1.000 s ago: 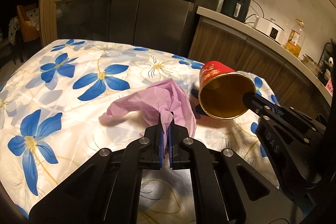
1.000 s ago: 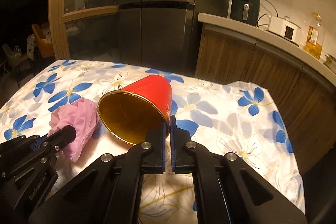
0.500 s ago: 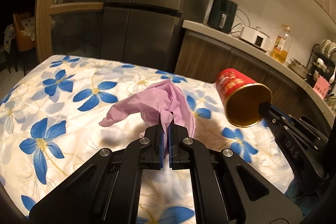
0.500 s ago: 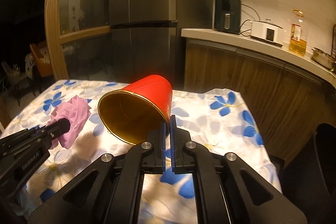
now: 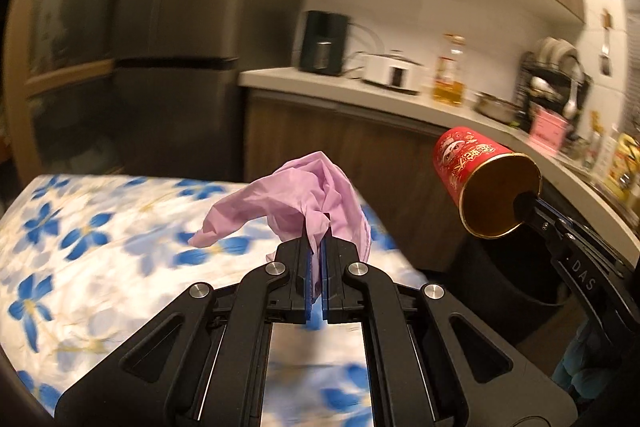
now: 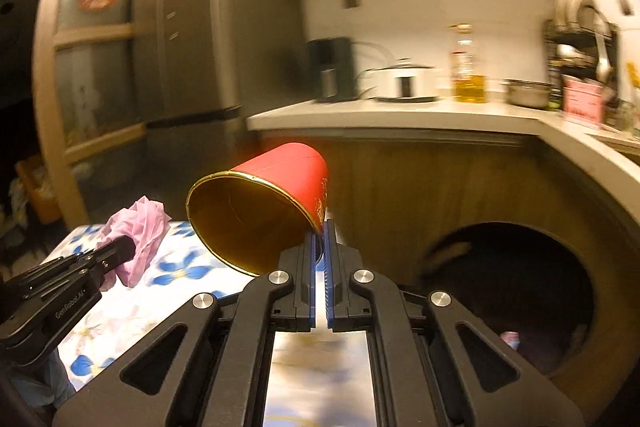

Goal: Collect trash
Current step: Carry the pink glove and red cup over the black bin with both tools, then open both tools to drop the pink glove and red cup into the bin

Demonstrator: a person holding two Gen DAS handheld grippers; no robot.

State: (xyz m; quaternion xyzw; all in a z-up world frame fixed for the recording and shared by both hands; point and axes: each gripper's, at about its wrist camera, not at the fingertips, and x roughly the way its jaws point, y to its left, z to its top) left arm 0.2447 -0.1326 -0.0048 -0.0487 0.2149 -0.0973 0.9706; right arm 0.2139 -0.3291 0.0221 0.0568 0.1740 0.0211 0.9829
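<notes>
My left gripper [image 5: 316, 241] is shut on a crumpled pink plastic bag [image 5: 296, 197] and holds it in the air above the table's right end. It also shows in the right wrist view [image 6: 140, 227]. My right gripper [image 6: 320, 231] is shut on the rim of a red paper cup [image 6: 264, 211] with a gold inside, tilted on its side. The cup [image 5: 480, 175] shows at the right of the left wrist view, held above a dark round bin [image 6: 516, 291] on the floor.
The table with the blue-flower cloth [image 5: 80, 267] lies below and to the left. A wooden kitchen counter [image 6: 400, 115] carries a cooker, an oil bottle and a dish rack. A tall grey fridge [image 6: 192, 47] stands behind the table.
Both grippers have lifted and swung right, away from the table toward the counter. The dark bin has come into the right wrist view. Both grips hold as before.
</notes>
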